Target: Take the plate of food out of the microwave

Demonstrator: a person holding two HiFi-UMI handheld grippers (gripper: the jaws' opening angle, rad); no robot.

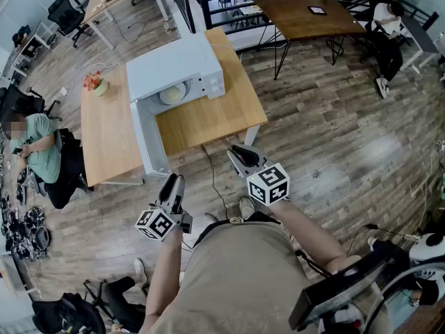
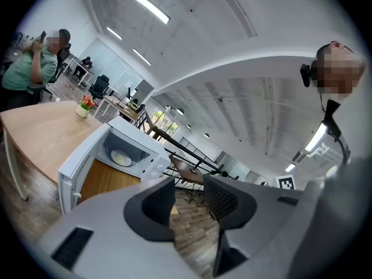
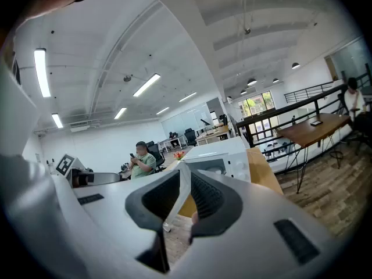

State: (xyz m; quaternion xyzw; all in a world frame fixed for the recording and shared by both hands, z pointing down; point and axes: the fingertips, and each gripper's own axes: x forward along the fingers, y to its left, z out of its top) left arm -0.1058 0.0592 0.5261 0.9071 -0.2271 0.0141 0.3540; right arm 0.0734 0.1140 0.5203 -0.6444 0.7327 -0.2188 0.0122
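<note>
head view: microwave (image 1: 177, 72) sits on the wooden table (image 1: 215, 113) w/ its door (image 1: 147, 141) swung fully open toward the person, so the cavity is reachable from the front. the plate of food (image 1: 173, 93) is inside on the turntable, not yet touched. both grippers hang near the person's body, well apart from the table. left gripper (image 1: 174, 183) and right gripper (image 1: 236, 152) both aim toward the opening, prob lining up for an approach rather than a grab

left gripper view: left gripper (image 2: 189, 193) has its jaws spread wide w/ only floor showing between them, nothing held. that fits getting ready to take the plate rim. microwave (image 2: 136, 150) is off to the upper left of the jaws, plate of food (image 2: 121, 157) visible in the cavity, door (image 2: 75, 161) hanging out toward the camera. it'd need to swing left and go fwd to line up

right gripper view: right gripper (image 3: 186, 193) has its jaws drawn close, just a slim gap, nothing pinched. microwave (image 3: 224, 156) sits just above and right of the jaw tips, far off. kept narrow, this one looks like the idle or steadying hand for now, imo. task is at the start, w/ the plate in the oven and the reach to come
</note>
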